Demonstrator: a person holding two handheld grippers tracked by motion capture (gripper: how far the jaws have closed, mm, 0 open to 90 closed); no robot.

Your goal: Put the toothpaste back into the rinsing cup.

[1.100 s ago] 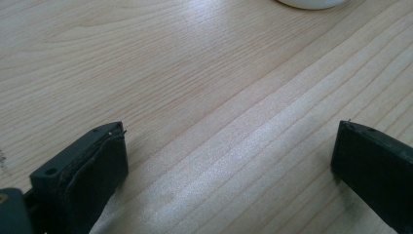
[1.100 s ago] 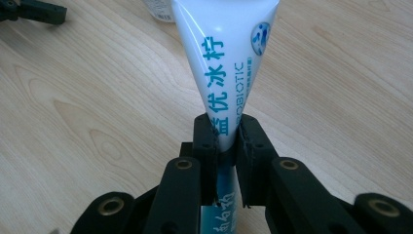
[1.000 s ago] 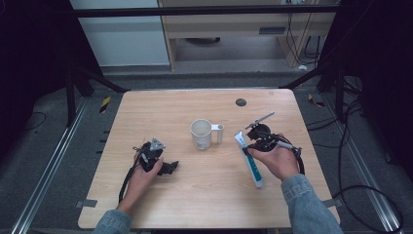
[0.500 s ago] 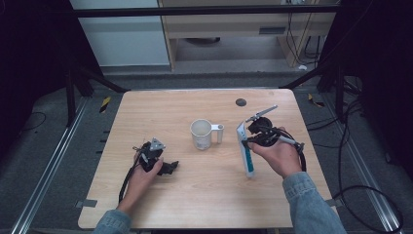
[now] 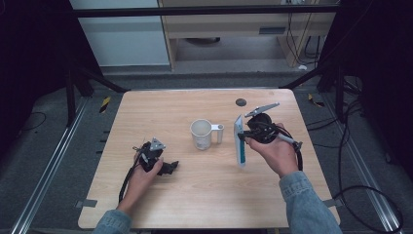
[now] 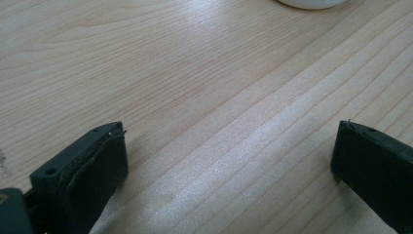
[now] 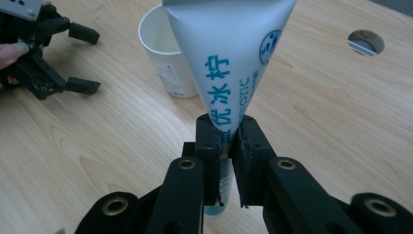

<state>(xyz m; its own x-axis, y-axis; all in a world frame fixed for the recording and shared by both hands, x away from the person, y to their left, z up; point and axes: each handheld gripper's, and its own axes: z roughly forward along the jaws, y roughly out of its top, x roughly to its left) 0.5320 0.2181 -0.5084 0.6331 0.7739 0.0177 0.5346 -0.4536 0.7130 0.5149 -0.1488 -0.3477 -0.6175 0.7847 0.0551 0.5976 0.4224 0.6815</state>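
The right gripper (image 7: 225, 141) is clamped on the tube (image 7: 229, 63), clear of the table (image 5: 160, 112) just beside the cup (image 5: 201, 134), so pickup looks done and placing it remains, while the left gripper (image 6: 229, 161) rests wide and empty.

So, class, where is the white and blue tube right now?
In the high view the tube hangs upright in the right claw, just right of the white cup.

High camera looks down on my desk (image 5: 204, 204); my two jaw cameras skim close along it, both catching the white cup (image 5: 201, 134).
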